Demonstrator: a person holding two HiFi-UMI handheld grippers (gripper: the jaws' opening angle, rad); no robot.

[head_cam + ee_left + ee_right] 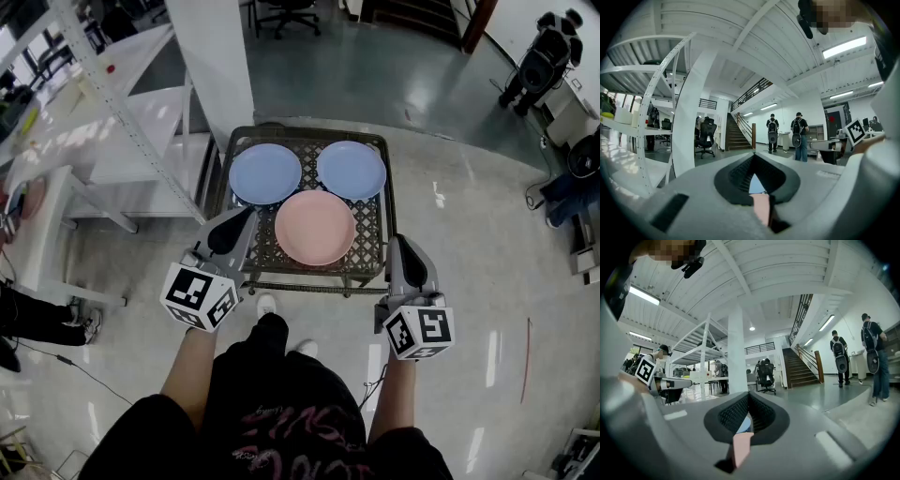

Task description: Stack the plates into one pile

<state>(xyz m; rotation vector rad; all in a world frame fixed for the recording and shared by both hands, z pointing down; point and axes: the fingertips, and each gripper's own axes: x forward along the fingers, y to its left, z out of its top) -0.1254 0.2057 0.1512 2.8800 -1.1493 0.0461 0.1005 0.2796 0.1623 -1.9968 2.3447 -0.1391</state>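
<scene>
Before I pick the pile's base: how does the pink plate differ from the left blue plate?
The pink plate is salmon, the left blue plate pale blue. The pink plate lies at the near edge, mid-table; the left blue plate far left. Both are round, empty, flat on the mesh table.

Two blue plates (265, 173), one pink plate (315, 227)

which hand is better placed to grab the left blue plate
Left, probably: the left gripper is nearest the left blue plate; the right gripper sits beyond the pink plate.
</scene>
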